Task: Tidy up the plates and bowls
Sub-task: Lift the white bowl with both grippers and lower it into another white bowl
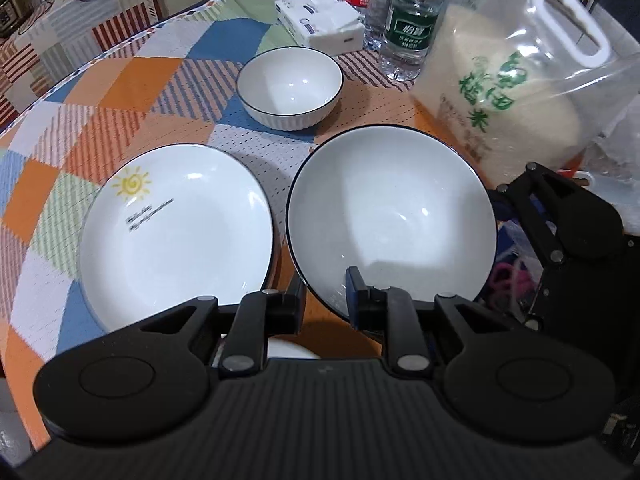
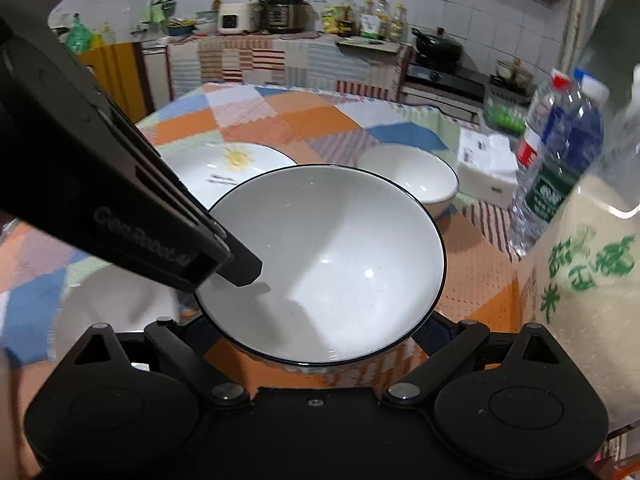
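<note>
A large white bowl (image 1: 392,216) with a dark rim is held above the table; it fills the middle of the right wrist view (image 2: 324,264). My left gripper (image 1: 324,300) is shut on its near rim, one finger inside the bowl. The left gripper also shows in the right wrist view (image 2: 236,268), clamped on the bowl's left rim. My right gripper (image 2: 316,344) is open, its fingers spread to either side under the bowl. A white plate (image 1: 176,232) with a yellow sun print lies to the left. A small white bowl (image 1: 290,86) stands behind.
A clear bag of rice (image 1: 516,92) stands at the right, close to the large bowl. Water bottles (image 1: 412,20) and a tissue pack (image 1: 320,20) are behind. The patchwork tablecloth (image 1: 120,92) covers a round table. A kitchen counter (image 2: 288,44) lies beyond.
</note>
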Motion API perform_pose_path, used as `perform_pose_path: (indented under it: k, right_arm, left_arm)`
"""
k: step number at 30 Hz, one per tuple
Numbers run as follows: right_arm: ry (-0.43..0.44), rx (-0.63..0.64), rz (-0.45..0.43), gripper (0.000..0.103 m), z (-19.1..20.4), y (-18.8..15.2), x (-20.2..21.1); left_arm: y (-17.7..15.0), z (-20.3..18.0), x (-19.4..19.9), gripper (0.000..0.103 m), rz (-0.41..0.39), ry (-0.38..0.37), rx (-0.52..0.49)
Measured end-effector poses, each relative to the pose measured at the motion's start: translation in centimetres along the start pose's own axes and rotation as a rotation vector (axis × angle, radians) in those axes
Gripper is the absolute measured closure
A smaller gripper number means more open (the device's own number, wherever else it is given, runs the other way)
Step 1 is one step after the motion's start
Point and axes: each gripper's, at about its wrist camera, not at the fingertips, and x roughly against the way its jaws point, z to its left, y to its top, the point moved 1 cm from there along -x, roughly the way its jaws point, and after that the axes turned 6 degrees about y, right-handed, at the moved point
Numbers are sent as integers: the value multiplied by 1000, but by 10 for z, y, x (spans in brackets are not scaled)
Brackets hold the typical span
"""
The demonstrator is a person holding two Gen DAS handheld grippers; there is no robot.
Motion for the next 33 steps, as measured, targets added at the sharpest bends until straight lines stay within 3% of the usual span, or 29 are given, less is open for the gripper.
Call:
perform_pose_path:
  k: [11,17,33]
  right_arm:
    - [11,153,-23,4,65,21,46]
    - [93,159,-2,5,90,23,58]
    - [215,138,93,5,119,-2,20]
  left_arm:
    - [-40,22,67,84,13,27,-18]
    - [-64,41,83,84,45,17,-7]
    - [-96,69,33,84,192,1,111]
